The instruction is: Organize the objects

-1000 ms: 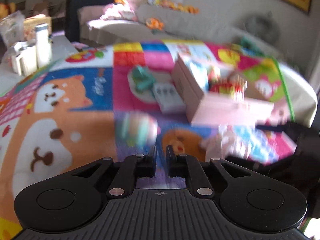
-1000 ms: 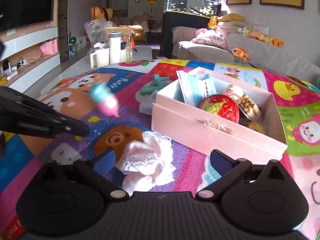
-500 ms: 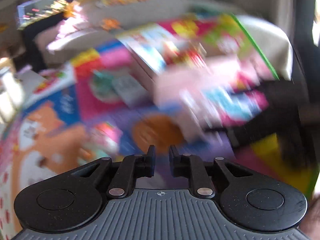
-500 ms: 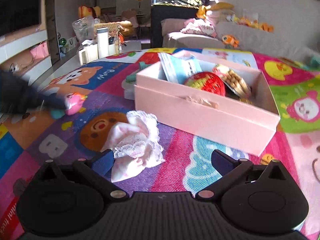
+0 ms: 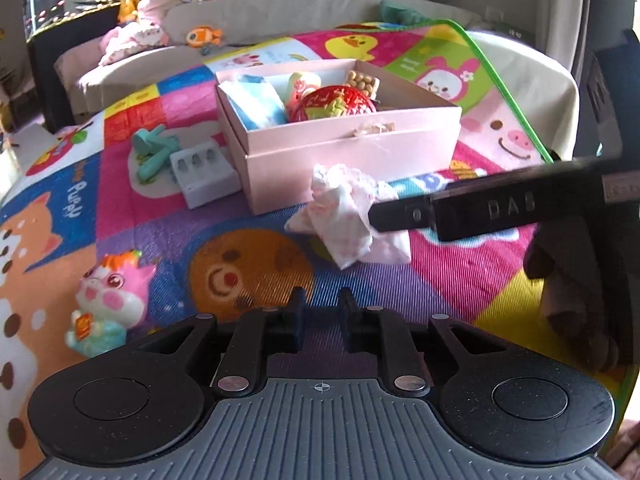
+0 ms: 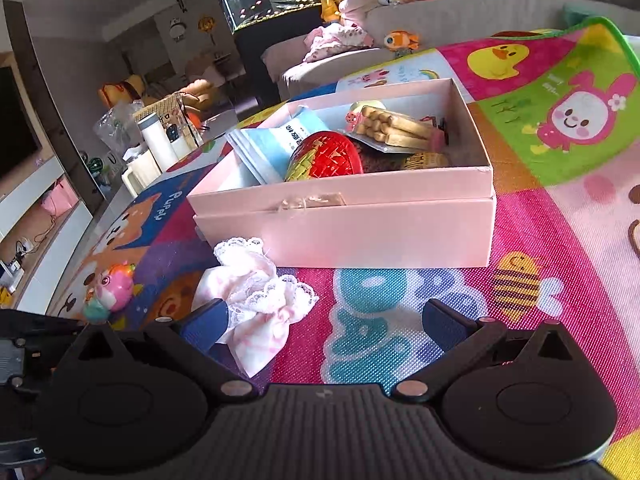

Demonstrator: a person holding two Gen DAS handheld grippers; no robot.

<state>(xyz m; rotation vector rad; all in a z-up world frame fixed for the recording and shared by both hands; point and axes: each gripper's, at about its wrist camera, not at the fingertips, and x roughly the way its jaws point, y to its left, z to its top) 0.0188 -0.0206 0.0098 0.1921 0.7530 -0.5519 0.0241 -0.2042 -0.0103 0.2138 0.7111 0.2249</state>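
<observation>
Gathering the loose things into the pink box (image 6: 340,224) is judged to be the step in hand. The right hand-held gripper (image 6: 320,322) is seen with its jaws spread wide and nothing between the pads; the lace-edged cloth (image 6: 256,296) lies just ahead of its left finger, touching or overlapping the tip. For a clean pick, the open jaws are best centred over the bunched middle of the cloth, lowered to the play mat (image 6: 540,248), then closed on several folds, not the lace rim. The left hand-held gripper (image 5: 322,316) is nearly closed and empty; the pig figurine (image 5: 108,304) stands to its left, slightly ahead. The box sits beyond the cloth, already holding a red strawberry-shaped item (image 6: 324,156). Readable writing: "DAS" on the right gripper's finger in the left view, "Purpy" on the mat; the printing on the blue packet (image 6: 276,140) is too small to read.
</observation>
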